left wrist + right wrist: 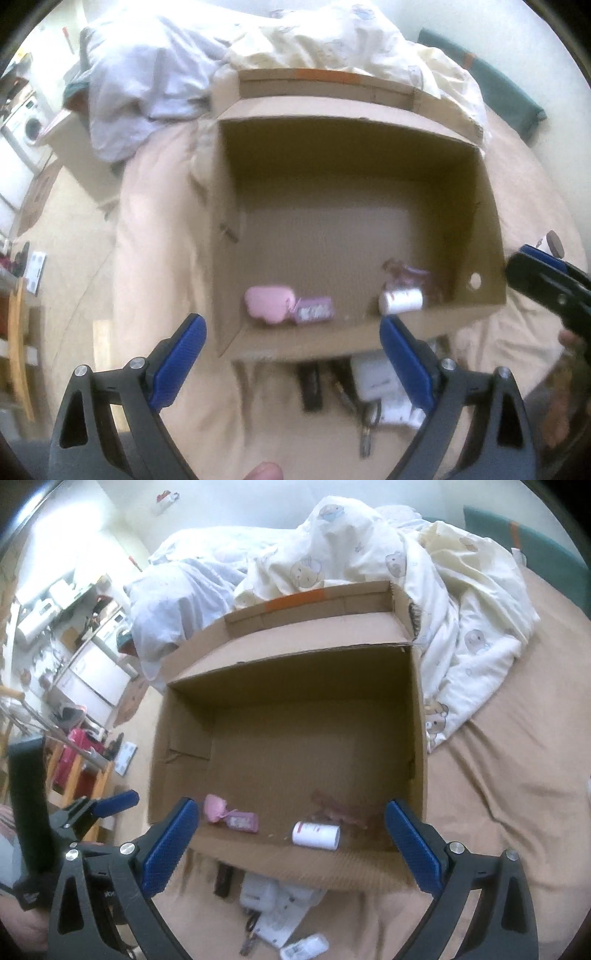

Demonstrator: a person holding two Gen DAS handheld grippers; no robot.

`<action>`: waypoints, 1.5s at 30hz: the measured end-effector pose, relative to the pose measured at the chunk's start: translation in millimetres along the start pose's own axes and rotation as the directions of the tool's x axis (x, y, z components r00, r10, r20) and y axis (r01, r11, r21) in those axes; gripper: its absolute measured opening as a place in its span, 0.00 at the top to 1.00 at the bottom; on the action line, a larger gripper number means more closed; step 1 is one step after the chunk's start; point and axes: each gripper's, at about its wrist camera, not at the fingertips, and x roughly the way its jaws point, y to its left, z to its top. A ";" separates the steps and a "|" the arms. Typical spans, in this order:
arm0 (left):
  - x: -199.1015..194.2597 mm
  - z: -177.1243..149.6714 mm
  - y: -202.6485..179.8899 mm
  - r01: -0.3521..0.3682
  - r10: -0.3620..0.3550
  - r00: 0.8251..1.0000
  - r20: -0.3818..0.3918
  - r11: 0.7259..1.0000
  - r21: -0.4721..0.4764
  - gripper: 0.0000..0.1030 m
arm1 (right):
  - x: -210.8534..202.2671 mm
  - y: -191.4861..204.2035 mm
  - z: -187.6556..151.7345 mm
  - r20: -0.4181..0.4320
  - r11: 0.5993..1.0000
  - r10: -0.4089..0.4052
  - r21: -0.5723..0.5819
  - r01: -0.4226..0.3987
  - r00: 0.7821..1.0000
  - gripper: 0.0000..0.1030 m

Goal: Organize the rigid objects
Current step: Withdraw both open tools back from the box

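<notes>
Below the left gripper's (293, 328) spread jaws, the cardboard box's (314, 345) near wall hides part of a dark flat item (310, 384) and white devices (373, 380) — too blurred to identify. A dark reddish wrapper (340, 808) inside the box smears past recognition — beside the right gripper (291, 816).

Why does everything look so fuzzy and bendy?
Left wrist view: motion blur smears the cardboard box and the pink toy; the wall behind is washed out white. Right wrist view: a bit sharper, but the fisheye lens curves the bed edges, and the left claw looks small.
</notes>
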 end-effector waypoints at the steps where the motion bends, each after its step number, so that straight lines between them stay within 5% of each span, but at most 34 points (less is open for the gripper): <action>1: -1.5 -3.0 2.8 -0.004 0.004 1.000 -0.008 1.000 -0.008 0.09 | -4.0 1.3 -2.6 0.001 1.000 -0.002 -0.001 0.002 1.000 0.00; 10: -9.5 -37.2 25.1 0.025 -0.029 0.999 -0.033 0.993 -0.114 0.09 | -27.8 1.0 -40.1 -0.030 1.000 0.001 0.003 -0.001 1.000 0.00; 15: -3.3 -48.2 20.3 -0.001 -0.002 0.999 -0.040 0.997 -0.077 0.09 | -24.9 -8.2 -56.5 -0.046 0.999 -0.004 0.044 0.006 0.999 0.00; 31: 14.4 -46.7 26.9 -0.014 0.004 0.997 -0.082 0.992 -0.126 0.09 | 3.1 -9.1 -59.4 -0.105 0.997 -0.062 0.034 0.066 0.993 0.00; 38: 26.9 -46.9 14.8 0.009 -0.019 0.994 -0.108 0.996 -0.089 0.09 | 3.3 -13.4 -54.3 -0.097 0.995 0.000 0.099 0.010 0.995 0.00; 43: 56.8 -51.8 -0.8 -0.020 0.015 0.982 -0.190 1.000 -0.023 0.21 | 9.4 -16.5 -54.3 -0.127 0.992 0.005 0.127 0.011 0.992 0.00; 45: 71.6 -56.9 -10.3 -0.035 0.041 0.973 -0.228 0.999 0.030 0.36 | 11.9 -19.6 -55.6 -0.145 0.990 -0.002 0.138 0.022 0.989 0.00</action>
